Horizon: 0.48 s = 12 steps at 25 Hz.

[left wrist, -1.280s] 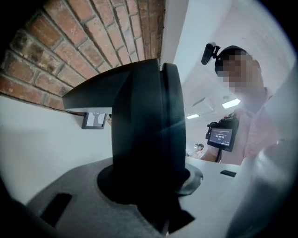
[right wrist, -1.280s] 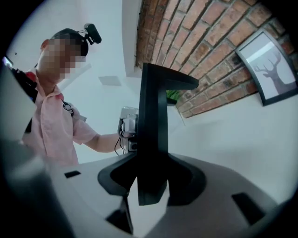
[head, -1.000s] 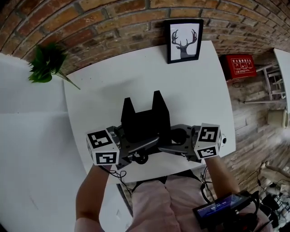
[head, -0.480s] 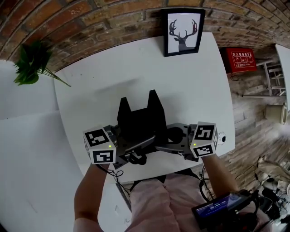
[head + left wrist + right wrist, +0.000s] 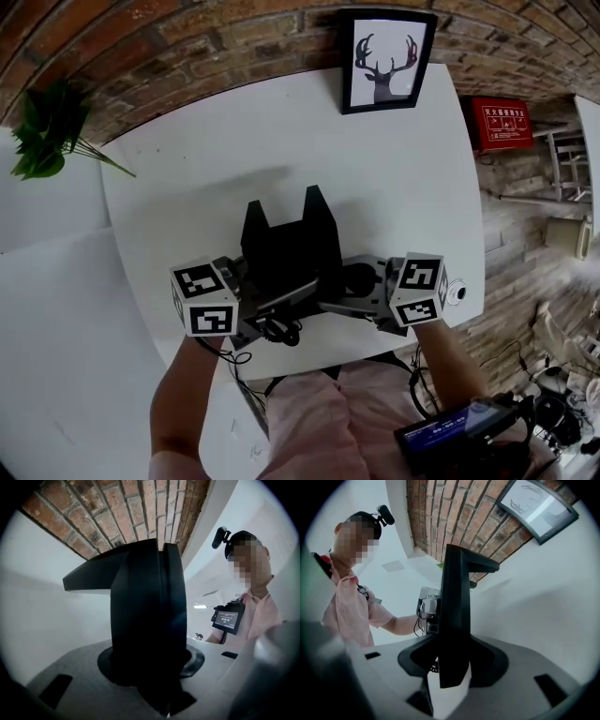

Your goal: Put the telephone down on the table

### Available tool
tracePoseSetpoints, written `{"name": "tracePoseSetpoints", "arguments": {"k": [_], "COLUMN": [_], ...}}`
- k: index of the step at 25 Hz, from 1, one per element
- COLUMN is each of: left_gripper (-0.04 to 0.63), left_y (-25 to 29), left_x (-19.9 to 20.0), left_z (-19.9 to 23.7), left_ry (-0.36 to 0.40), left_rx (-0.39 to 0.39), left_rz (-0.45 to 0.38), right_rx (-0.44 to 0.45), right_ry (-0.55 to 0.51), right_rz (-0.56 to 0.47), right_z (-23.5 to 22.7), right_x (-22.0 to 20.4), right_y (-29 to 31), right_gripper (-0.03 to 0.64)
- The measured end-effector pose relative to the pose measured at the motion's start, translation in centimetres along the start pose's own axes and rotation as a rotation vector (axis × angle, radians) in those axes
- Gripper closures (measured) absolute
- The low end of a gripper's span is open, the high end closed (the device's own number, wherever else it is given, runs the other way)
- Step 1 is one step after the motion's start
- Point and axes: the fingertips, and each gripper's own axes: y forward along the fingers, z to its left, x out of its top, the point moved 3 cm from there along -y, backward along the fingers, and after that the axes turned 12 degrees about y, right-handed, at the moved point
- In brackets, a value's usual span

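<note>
The white table [image 5: 394,169] lies beneath the black telephone [image 5: 286,248], which sits over its near half between both grippers. The left gripper [image 5: 150,667] pinches the telephone's left edge and the right gripper [image 5: 452,663] its right edge, each set of fingers parted only by its thickness.

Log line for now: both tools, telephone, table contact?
left tool: shut on telephone | right tool: shut on telephone | telephone: between both tools, over white table | table contact: cannot tell

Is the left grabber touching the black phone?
Touching. The left gripper view shows the telephone pinched between the jaws of the left gripper, with both pads pressed against it.
</note>
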Motion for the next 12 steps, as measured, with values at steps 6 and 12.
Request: {"name": "tracePoseSetpoints", "arguments": {"k": [6, 12], "left_gripper": [0.430, 0.431], "left_y": [0.2, 0.4], "left_x": [-0.2, -0.2], "left_z": [0.9, 1.6], "left_ry": [-0.048, -0.083], "left_rx": [-0.008, -0.011], "left_rz": [-0.011, -0.009], "right_rx": [0.005, -0.023], "right_ry": [0.031, 0.077], "right_rz": [0.016, 0.055], "right_z": [-0.4, -1.0], "right_x": [0.4, 0.6], "right_y": [-0.1, 0.1], "right_gripper": [0.430, 0.423]}}
